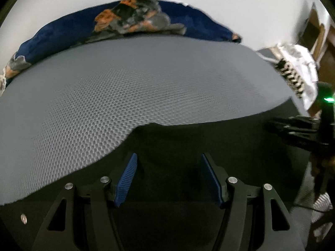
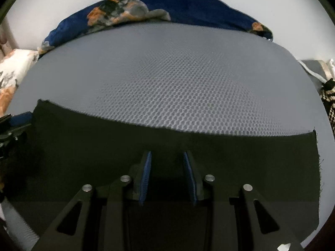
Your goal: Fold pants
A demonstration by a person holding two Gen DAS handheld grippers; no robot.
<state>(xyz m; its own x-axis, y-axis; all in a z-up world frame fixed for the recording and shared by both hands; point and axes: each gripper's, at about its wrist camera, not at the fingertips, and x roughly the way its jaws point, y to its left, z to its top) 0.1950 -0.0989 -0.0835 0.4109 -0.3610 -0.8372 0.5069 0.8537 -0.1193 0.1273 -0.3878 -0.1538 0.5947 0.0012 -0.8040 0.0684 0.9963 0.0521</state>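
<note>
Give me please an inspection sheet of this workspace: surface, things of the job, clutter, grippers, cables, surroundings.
Surface: grey honeycomb-textured mat, mostly bare beyond the garment.
Job's things: dark pants lying flat on the near part of the mat; the far edge runs straight in the right wrist view and has a notch in the left wrist view.
Clutter: blue patterned cushion along the far edge; white patterned fabric at the side.
Grippers: left gripper open above the pants, nothing between its pads; right gripper open with a narrower gap, also empty.
Cables: white cord at the mat's right edge.
Surroundings: pale wall; brown wooden furniture at far right.
</note>
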